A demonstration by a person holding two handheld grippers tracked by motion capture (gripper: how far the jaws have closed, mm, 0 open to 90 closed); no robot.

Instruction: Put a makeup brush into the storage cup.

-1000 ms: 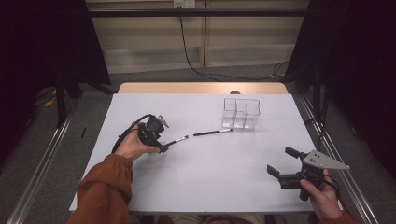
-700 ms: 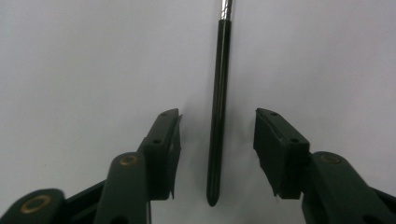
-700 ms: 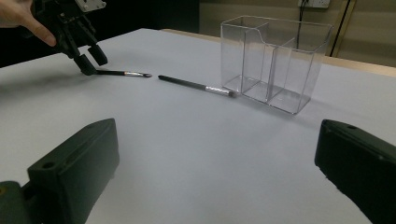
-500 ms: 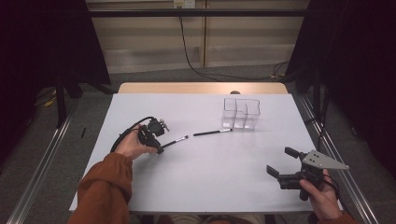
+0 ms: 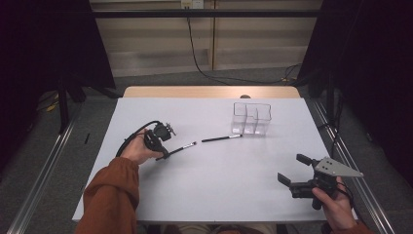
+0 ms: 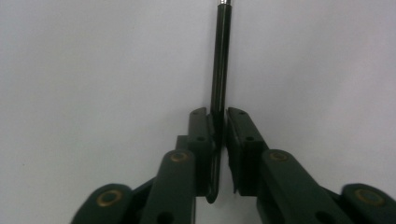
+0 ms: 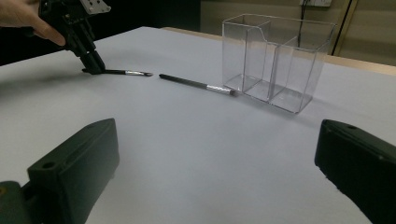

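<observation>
A thin black brush [image 5: 183, 147] with a silver ferrule lies on the white table [image 5: 214, 195], left of middle. My left gripper [image 5: 163, 155] points down at its near end. Its jaws have just been closing and now press on the handle [image 6: 220, 60], which runs up between the pads [image 6: 201, 135]. A second black brush [image 5: 221, 139] lies just right of the first, its tip at the foot of a clear three-compartment holder [image 5: 252, 118]. My right gripper [image 5: 290, 168] hovers open near the front right edge, nothing between its jaws.
From the right gripper view, the left gripper [image 7: 95, 65] stands on the first brush [image 7: 128, 72], the second brush [image 7: 196, 84] reaches the clear holder [image 7: 275, 60], and white table lies between. A cable trails from the left gripper [image 5: 127, 141].
The left gripper's jaws have closed onto the near end of the brush handle. Both hands have stayed in place, and the brushes have not shifted.
</observation>
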